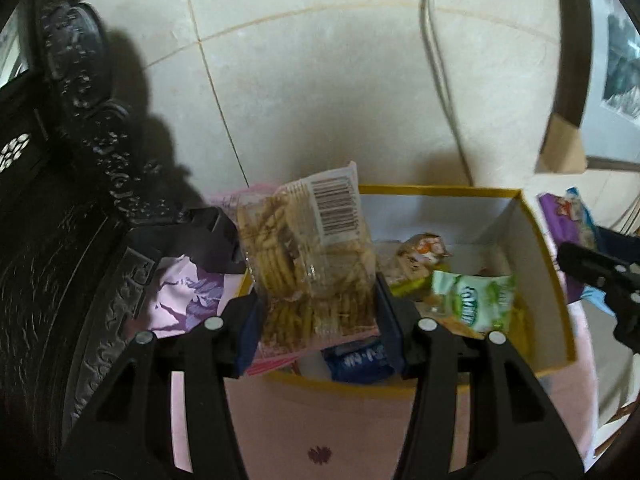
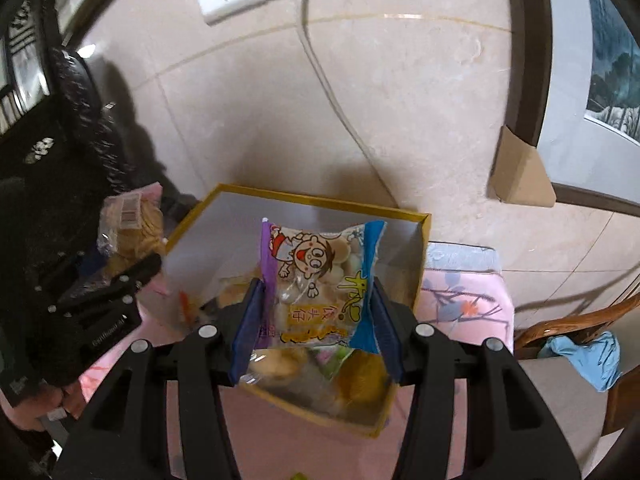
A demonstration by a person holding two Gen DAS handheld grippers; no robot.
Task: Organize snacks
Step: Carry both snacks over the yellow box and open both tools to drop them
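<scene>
My left gripper (image 1: 316, 300) is shut on a clear pack of biscuits with a barcode label (image 1: 308, 256), held upright over the left end of the yellow-rimmed box (image 1: 552, 264). The box holds several snack packs, among them a green and white one (image 1: 476, 300) and a blue one (image 1: 356, 362). My right gripper (image 2: 316, 316) is shut on a purple and blue cartoon snack bag (image 2: 320, 276), held above the same box (image 2: 420, 260). The biscuit pack (image 2: 128, 228) and the left gripper also show at the left of the right wrist view.
The box sits on a pink floral cloth (image 2: 468, 300). A dark carved wooden piece (image 1: 80, 184) stands at the left. A tiled wall with a socket and cable (image 2: 304, 20) is behind. A cardboard corner (image 2: 520, 176), a wooden chair (image 2: 576, 320) and a blue cloth (image 2: 588, 356) are at the right.
</scene>
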